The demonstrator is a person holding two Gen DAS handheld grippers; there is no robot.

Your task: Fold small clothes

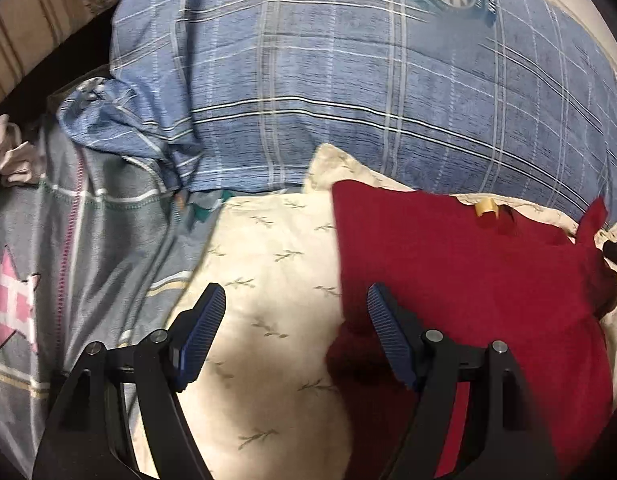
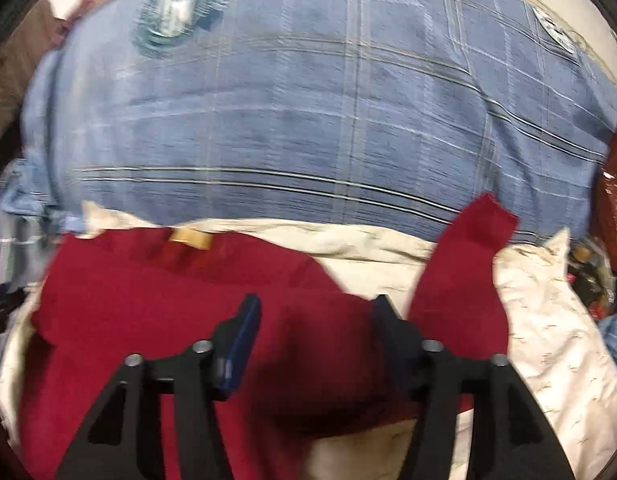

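Observation:
A small red shirt [image 1: 460, 264] lies flat on a cream leaf-print cloth [image 1: 268, 264], with a yellow neck label [image 1: 484, 206] at its far edge. My left gripper [image 1: 296, 296] is open and empty, straddling the shirt's left edge just above the cloth. In the right wrist view the red shirt [image 2: 168, 280] fills the lower middle, its label [image 2: 190, 238] far left and one sleeve [image 2: 472, 248] stretched out to the right. My right gripper [image 2: 316, 304] is open and empty over the shirt near that sleeve. This view is blurred.
A large blue plaid pillow [image 1: 348, 92] with a round emblem lies behind the shirt; it also shows in the right wrist view [image 2: 308, 120]. A grey quilt with a pink star [image 1: 48, 280] lies left. Dark clutter [image 2: 596, 280] sits at the far right.

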